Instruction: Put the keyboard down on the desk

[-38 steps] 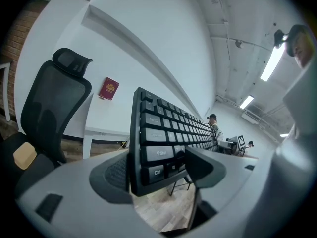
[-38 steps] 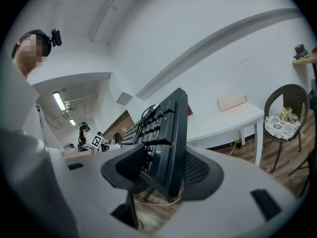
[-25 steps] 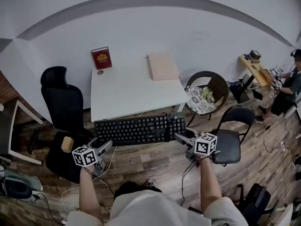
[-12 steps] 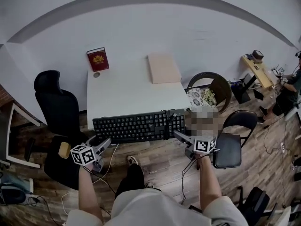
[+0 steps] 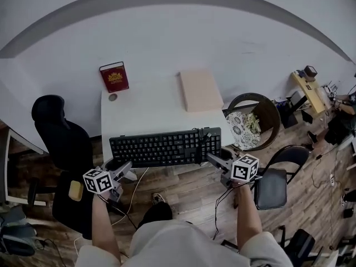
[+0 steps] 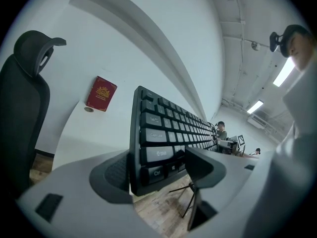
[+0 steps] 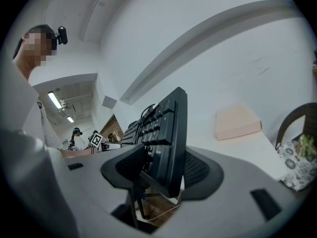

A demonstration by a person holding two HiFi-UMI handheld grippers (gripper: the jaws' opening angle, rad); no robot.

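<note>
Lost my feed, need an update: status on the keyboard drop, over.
Left hand-held gripper and right hand-held gripper both shut on keyboard, one at each end. Keyboard at desk near edge, not released. Red book, beige pad farther back, apart from it.

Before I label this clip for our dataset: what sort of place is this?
Most likely an office or lab workroom: a white desk, a black office chair beside it, and a black keyboard at the desk's front edge.

White desk [image 5: 150, 113] open across its middle, red book [image 5: 114, 77] and small round object [image 5: 113, 97] at its back left, beige pad [image 5: 199, 90] at back right, black office chair [image 5: 55, 141] close on the left, wicker chair [image 5: 266, 114] close on the right
</note>
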